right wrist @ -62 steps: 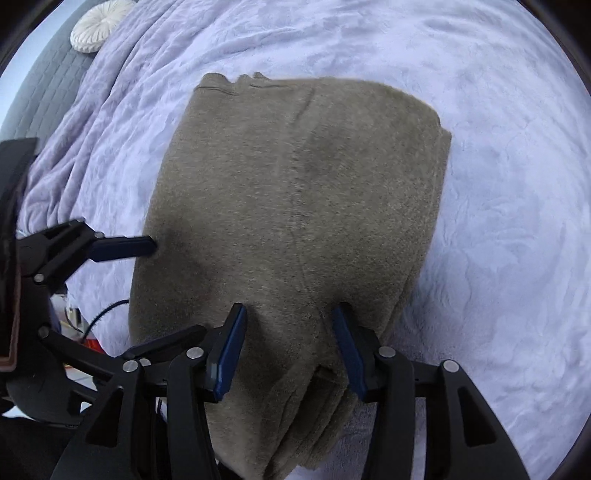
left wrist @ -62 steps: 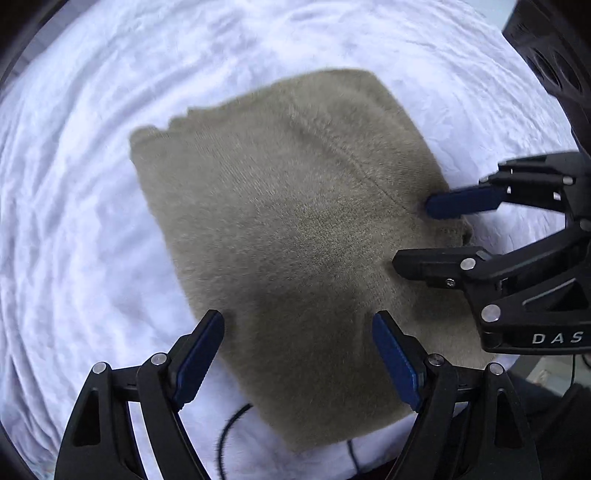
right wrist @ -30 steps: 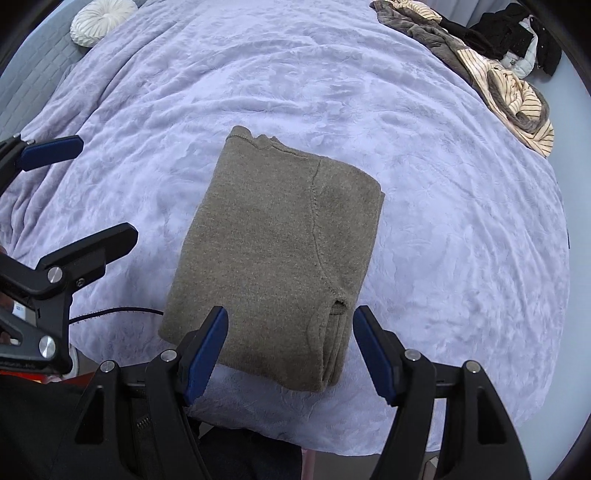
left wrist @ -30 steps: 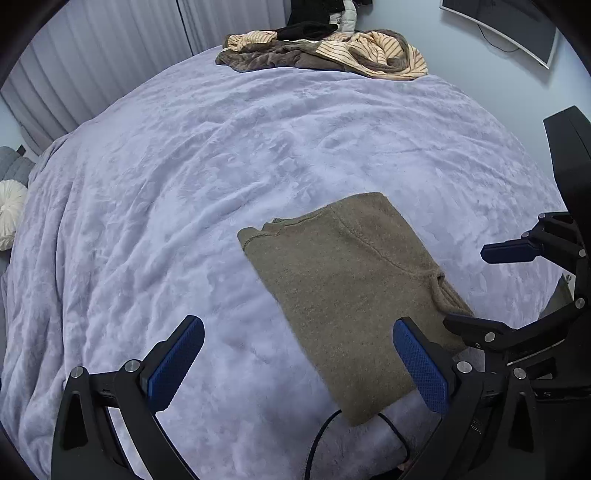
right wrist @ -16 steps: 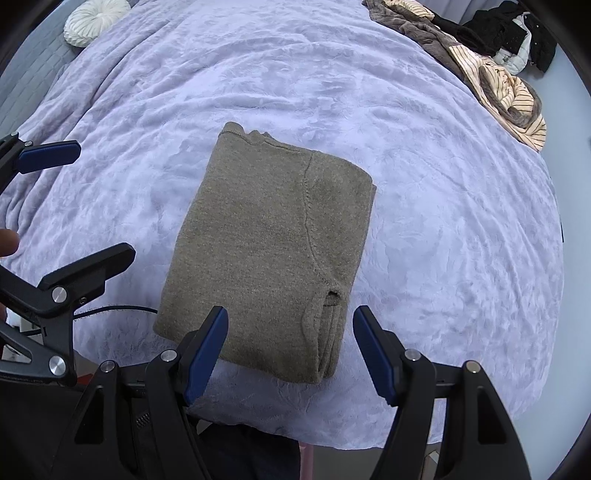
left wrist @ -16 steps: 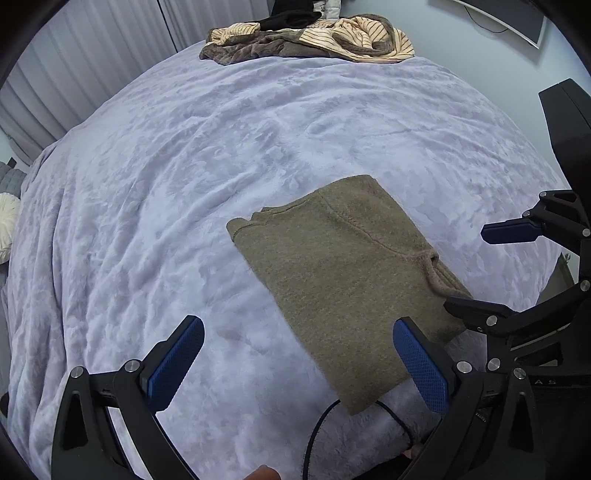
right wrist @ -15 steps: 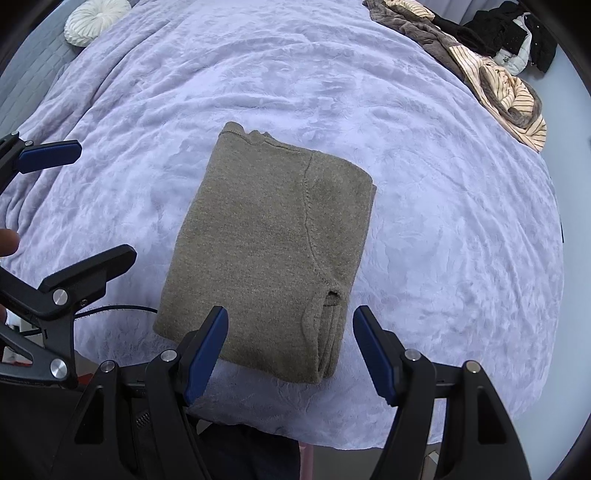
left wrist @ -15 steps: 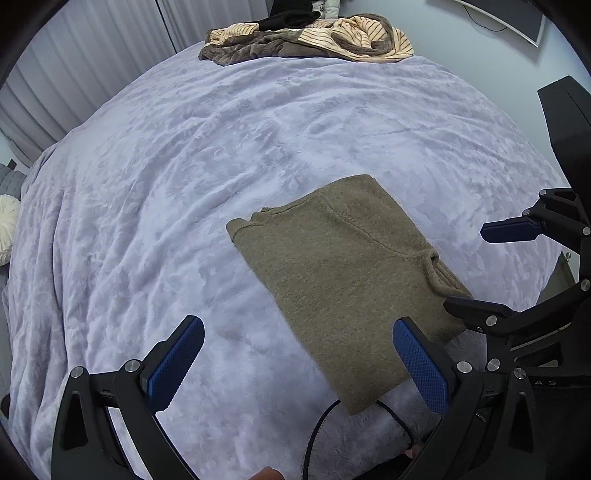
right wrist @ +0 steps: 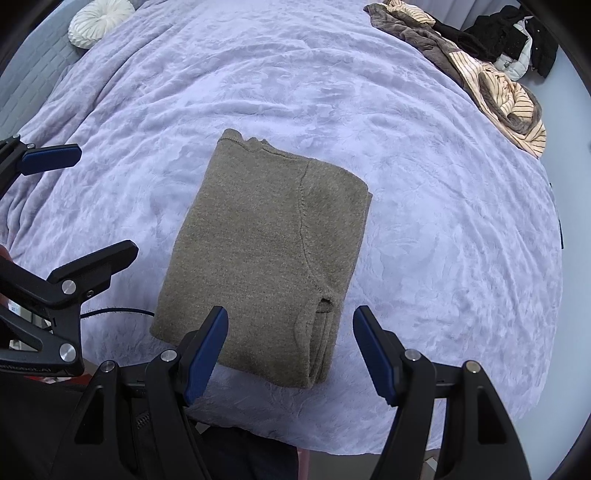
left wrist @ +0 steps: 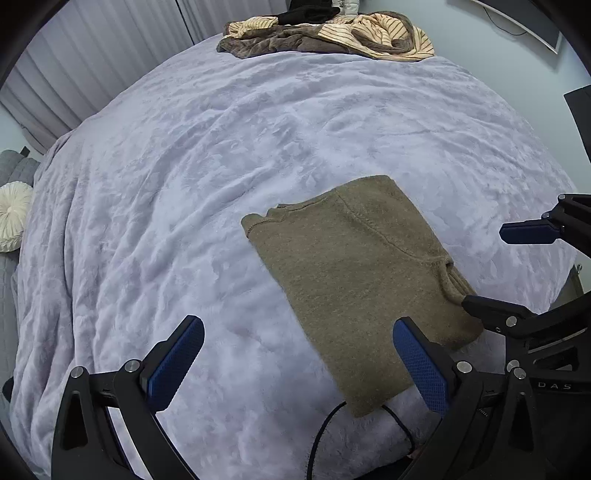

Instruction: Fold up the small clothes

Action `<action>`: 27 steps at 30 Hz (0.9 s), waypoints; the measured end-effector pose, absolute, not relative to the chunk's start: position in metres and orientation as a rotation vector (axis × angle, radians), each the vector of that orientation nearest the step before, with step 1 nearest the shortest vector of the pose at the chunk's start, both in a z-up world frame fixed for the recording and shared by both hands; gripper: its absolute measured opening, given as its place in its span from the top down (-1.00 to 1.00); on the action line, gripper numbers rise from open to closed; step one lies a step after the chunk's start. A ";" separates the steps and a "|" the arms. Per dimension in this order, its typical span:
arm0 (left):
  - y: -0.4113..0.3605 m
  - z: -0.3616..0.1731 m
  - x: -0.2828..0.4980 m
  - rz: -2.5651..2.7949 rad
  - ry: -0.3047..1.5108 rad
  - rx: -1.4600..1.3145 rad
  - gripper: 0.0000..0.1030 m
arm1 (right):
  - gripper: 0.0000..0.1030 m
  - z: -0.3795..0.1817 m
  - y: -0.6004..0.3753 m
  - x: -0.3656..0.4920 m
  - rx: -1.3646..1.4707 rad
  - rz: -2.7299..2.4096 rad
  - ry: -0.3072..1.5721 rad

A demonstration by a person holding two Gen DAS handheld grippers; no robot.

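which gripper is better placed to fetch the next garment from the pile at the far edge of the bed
Probably the right gripper: both are open and empty over the folded sweater, but the clothes pile sits toward the right side of the bed.

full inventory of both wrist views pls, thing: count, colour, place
sweater: 1, olive-brown, folded flat on the blanket near its front edge
blanket: 1, pale lilac, covers the whole bed
clothes pile: 1 heap, striped cream, brown and black, far end of the bed
round cushion: 1, cream, beside the bed's far left corner
cable: 1, black, at the front edge by the sweater's near corner
curtain: grey, behind the bed on the left
left tool: 1, black with blue pads, open, above the blanket, holding nothing
right tool: 1, black with blue pads, open, above the sweater's near end, holding nothing
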State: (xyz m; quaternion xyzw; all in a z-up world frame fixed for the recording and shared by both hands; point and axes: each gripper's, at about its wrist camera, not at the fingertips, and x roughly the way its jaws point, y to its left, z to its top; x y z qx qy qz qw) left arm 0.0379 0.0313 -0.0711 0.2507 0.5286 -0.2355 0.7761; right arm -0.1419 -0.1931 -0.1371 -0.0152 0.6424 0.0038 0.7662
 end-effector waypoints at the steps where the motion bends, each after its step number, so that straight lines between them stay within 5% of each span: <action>1: 0.032 -0.071 0.038 -0.504 1.146 0.549 -0.99 | -0.43 -0.137 -0.193 -0.142 -0.034 0.010 1.395; 27: 0.022 -0.080 0.040 -0.487 1.202 0.561 -0.99 | -0.43 -0.140 -0.192 -0.136 -0.036 0.041 1.399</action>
